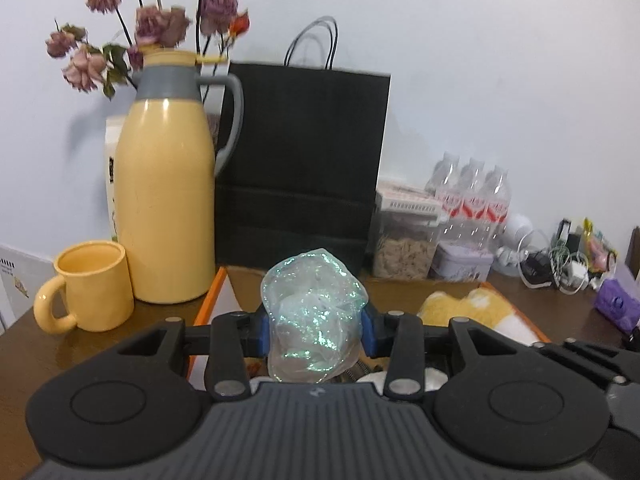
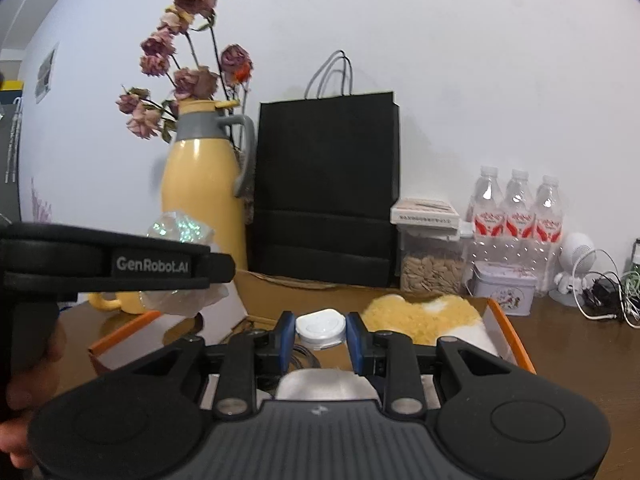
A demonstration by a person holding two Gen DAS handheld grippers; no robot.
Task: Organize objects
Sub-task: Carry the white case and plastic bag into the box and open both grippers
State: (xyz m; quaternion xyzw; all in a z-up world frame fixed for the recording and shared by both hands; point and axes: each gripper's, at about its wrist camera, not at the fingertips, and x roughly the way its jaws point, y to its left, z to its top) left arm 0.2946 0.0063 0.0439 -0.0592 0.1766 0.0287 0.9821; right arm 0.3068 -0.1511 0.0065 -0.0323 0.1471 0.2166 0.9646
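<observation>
Lettering "GenRobot.AI" showed white on the left gripper [image 2: 176, 300] – clamped on an iridescent plastic wad [image 1: 316, 316], bottle labels [image 2: 518, 222] beyond unreadable, right gripper [image 2: 320, 338] clenched on a white round case [image 2: 321, 326] – above the orange-edged box [image 2: 516, 340].

wall [image 1: 460, 60]: plain white | table [image 1: 100, 344]: brown wood, glossy
</observation>
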